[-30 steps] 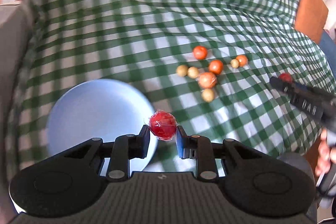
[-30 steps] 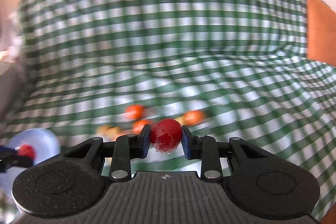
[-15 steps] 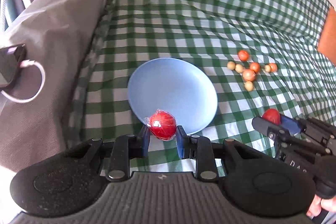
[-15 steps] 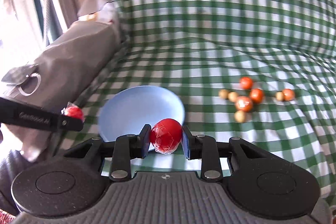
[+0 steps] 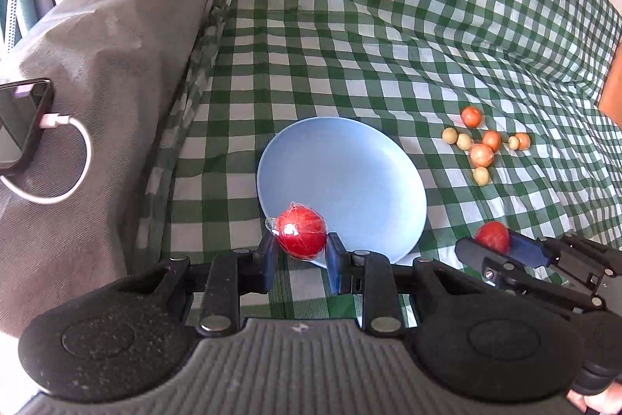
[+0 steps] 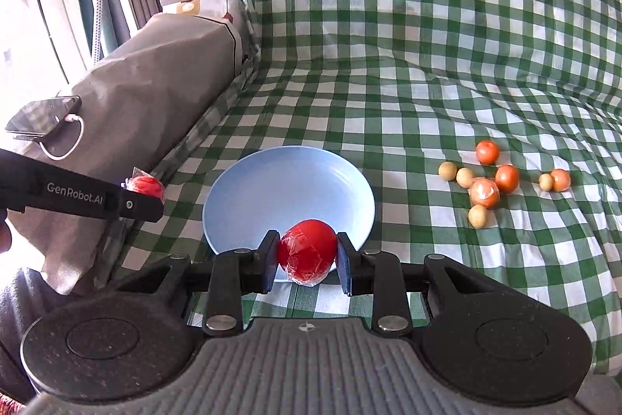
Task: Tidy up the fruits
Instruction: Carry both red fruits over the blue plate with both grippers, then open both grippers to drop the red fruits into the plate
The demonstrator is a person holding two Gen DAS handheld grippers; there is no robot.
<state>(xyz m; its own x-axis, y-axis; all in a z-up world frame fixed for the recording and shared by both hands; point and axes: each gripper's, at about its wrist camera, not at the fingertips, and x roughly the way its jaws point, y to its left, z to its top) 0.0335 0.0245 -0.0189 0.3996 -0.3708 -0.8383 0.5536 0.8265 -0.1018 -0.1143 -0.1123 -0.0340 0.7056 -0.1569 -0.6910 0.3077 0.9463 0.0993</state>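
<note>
My left gripper [image 5: 301, 253] is shut on a red fruit wrapped in clear film [image 5: 302, 233], held over the near left rim of the pale blue plate [image 5: 350, 166]. My right gripper [image 6: 307, 265] is shut on a second red wrapped fruit [image 6: 307, 251], just short of the plate's near rim [image 6: 287, 181]. The plate has nothing lying in it. Each gripper shows in the other's view: the right one [image 5: 493, 246] at lower right, the left one [image 6: 145, 195] at left. A cluster of several small orange and tan fruits [image 5: 482, 146] [image 6: 486, 183] lies on the cloth right of the plate.
A green and white checked cloth [image 6: 427, 65] covers the surface and rises at the back. A grey covered block [image 5: 105, 84] stands at the left, with a phone [image 5: 19, 123] on a white cable lying on it. An orange panel edge [image 5: 612, 84] shows at far right.
Both grippers have pulled back and swung left, keeping their red fruits. The plate now lies centred ahead of both, and the loose fruit cluster has shifted to the right.
</note>
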